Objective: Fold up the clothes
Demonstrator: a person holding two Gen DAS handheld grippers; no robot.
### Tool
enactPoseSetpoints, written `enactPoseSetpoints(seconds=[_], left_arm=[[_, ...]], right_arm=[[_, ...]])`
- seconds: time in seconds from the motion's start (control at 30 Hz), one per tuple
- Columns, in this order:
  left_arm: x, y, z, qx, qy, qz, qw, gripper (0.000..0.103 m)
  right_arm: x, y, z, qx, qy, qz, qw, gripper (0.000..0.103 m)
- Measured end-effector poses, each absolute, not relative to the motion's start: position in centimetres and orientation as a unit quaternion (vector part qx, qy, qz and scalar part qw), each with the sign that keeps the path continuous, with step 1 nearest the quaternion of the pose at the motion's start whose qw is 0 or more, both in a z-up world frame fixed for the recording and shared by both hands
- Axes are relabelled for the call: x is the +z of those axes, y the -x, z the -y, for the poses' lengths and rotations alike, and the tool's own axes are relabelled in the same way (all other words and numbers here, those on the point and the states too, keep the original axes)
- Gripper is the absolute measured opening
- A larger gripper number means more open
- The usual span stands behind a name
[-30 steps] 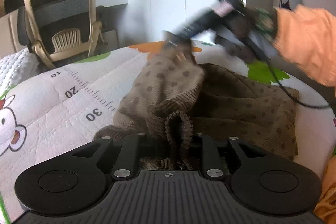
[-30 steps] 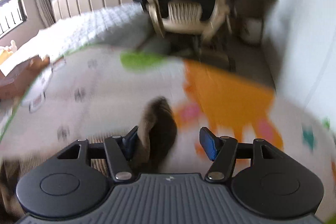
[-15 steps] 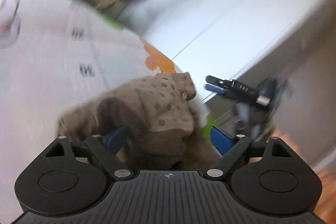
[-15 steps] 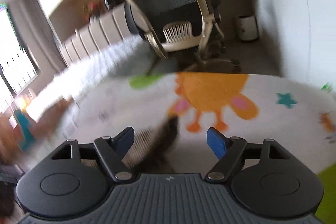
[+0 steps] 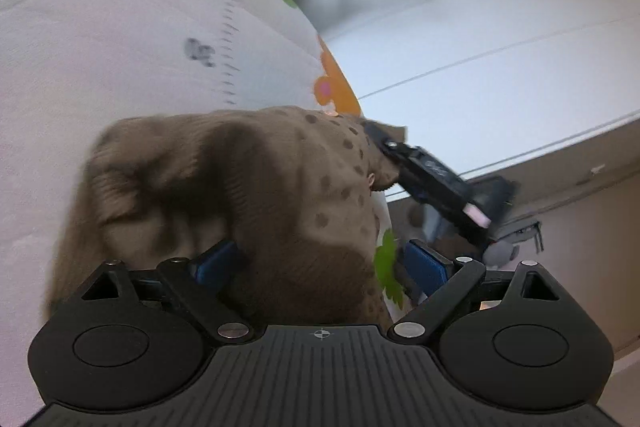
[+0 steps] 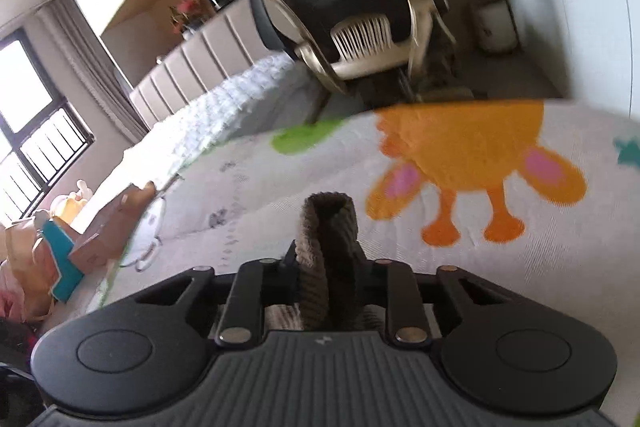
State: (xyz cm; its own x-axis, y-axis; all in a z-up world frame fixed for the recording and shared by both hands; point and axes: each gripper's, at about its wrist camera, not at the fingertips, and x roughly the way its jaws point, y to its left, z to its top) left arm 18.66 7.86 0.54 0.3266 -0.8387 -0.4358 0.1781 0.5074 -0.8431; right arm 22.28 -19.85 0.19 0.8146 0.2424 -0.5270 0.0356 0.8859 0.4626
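Note:
A brown knitted sweater with dark dots [image 5: 256, 195] lies bunched on the white printed play mat [image 5: 120, 47]. My left gripper [image 5: 320, 263] is open, its blue pads either side of the sweater's near part, which lies between them. In the left wrist view my right gripper [image 5: 424, 167] pinches the sweater's far edge. In the right wrist view my right gripper [image 6: 326, 267] is shut on a ribbed fold of the sweater [image 6: 328, 227], which sticks up between the fingers above the mat [image 6: 520, 267].
An office chair [image 6: 360, 7] stands past the mat's far edge. A quilted bed [image 6: 224, 107] lies at the left. Cardboard boxes and bags [image 6: 68, 231] sit at the left of the mat. A white wardrobe wall [image 5: 500, 27] is at the right.
My left gripper let go of the sweater's cuff, opened and tilted over the pile. My right gripper was open and has closed on a fold of the sweater's far edge.

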Motion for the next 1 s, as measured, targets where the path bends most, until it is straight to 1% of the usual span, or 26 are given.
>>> enactPoseSetpoints(seconds=[0.03,0.07,0.1,0.2,0.3,0.4,0.47,0.53,0.57,0.6,0.63,0.67,0.7,0.77,0.8,0.9,0.93,0.97,1.0], left_arm=[[1.2,-19.0,-7.2,-0.347,0.335,-0.457,0.748,0.063],[1.8,-19.3,-6.5,-0.347,0.314,-0.448,0.762,0.035],[2.4,-19.4,-6.2,-0.348,0.299,-0.437,0.773,0.02],[4.2,-19.1,-7.1,-0.356,0.28,-0.402,0.795,0.019],[5.1,-18.0,-8.5,-0.351,0.254,-0.383,0.816,0.02],[3.4,-16.8,-10.1,-0.319,0.238,-0.406,0.823,0.02],[2.0,-16.1,-11.2,-0.303,0.236,-0.43,0.817,0.021],[1.2,-15.2,-11.9,-0.311,0.234,-0.446,0.806,0.025],[1.3,-14.9,-12.2,-0.318,0.231,-0.445,0.805,0.032],[1.6,-14.6,-12.4,-0.325,0.229,-0.441,0.805,0.038],[2.0,-14.5,-12.8,-0.331,0.233,-0.435,0.805,0.042],[2.5,-14.5,-13.2,-0.335,0.244,-0.425,0.804,0.054],[3.0,-14.7,-13.6,-0.338,0.257,-0.416,0.804,0.066],[3.5,-15.4,-14.0,-0.333,0.288,-0.408,0.8,0.078],[3.4,-16.1,-14.0,-0.327,0.303,-0.41,0.796,0.083],[2.0,-18.8,-13.0,-0.304,0.341,-0.435,0.776,0.089],[1.2,-19.8,-12.5,-0.296,0.356,-0.445,0.766,0.09],[0.4,-20.6,-12.1,-0.291,0.371,-0.453,0.756,0.093],[-0.4,-21.4,-11.7,-0.29,0.386,-0.458,0.746,0.094]], right_arm=[[1.1,-21.5,19.5,0.057,-0.226,-0.291,0.928,0.019],[2.1,-20.5,19.1,0.057,-0.219,-0.281,0.933,0.018],[3.0,-19.4,18.8,0.057,-0.212,-0.272,0.937,0.018],[4.9,-15.4,18.0,0.06,-0.2,-0.252,0.945,0.018],[4.4,-11.3,17.2,0.071,-0.207,-0.252,0.943,0.018],[2.3,-8.1,16.1,0.071,-0.202,-0.274,0.937,0.018],[1.0,-6.3,15.1,0.063,-0.163,-0.295,0.94,0.018],[0.2,-4.7,14.3,0.06,-0.121,-0.314,0.94,0.018],[0.5,-4.0,14.4,0.064,-0.115,-0.316,0.94,0.023],[0.7,-3.4,14.6,0.069,-0.11,-0.317,0.939,0.035],[1.4,-3.0,15.1,0.069,-0.113,-0.309,0.942,0.043],[2.3,-2.9,15.9,0.069,-0.125,-0.294,0.945,0.062],[3.2,-2.8,16.7,0.069,-0.138,-0.279,0.948,0.071],[5.0,-3.8,18.7,0.077,-0.195,-0.249,0.945,0.071],[5.6,-4.7,19.6,0.081,-0.228,-0.24,0.94,0.071],[5.5,-9.4,21.0,0.091,-0.288,-0.251,0.92,0.073],[5.4,-11.2,21.4,0.092,-0.304,-0.259,0.912,0.073],[4.7,-13.1,21.5,0.086,-0.309,-0.279,0.905,0.073],[3.5,-15.0,21.4,0.084,-0.314,-0.308,0.894,0.073]])
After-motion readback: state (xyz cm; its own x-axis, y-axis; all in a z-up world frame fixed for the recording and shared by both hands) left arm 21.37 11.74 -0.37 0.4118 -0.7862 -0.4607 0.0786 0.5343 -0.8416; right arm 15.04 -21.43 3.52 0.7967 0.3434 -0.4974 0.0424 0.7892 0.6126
